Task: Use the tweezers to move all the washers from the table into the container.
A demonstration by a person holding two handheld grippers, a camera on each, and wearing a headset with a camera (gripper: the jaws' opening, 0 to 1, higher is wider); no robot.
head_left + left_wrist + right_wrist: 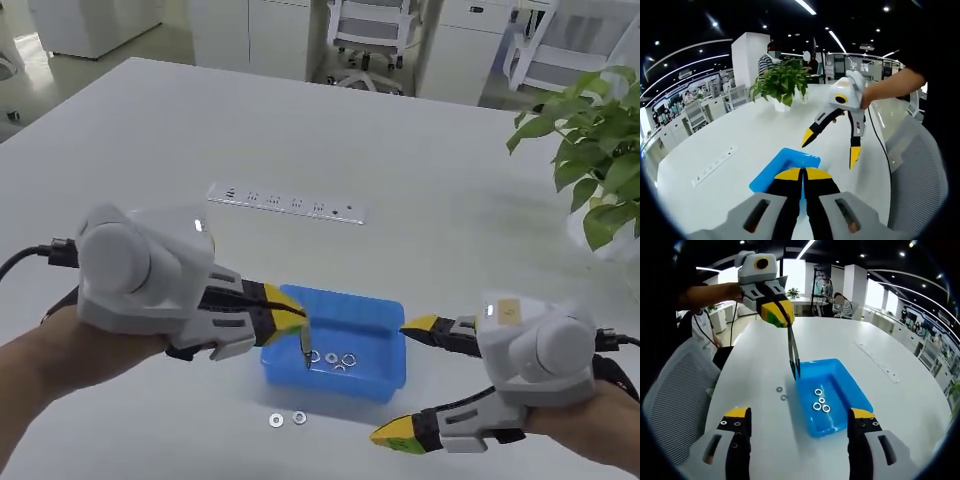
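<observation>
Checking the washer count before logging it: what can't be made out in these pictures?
Head view: whether the tweezers tips hold anything; too small to tell.
Left gripper view: the near part of the container, hidden behind the jaws of the left gripper.
Head view: the container's left end, covered by that gripper.

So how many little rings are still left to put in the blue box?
Four washers already lie in the blue container. The left gripper is shut on the tweezers, tips at the container's rim; whether they carry a washer, I cannot tell. The right gripper is open, empty. Two washers wait on the table.
</observation>
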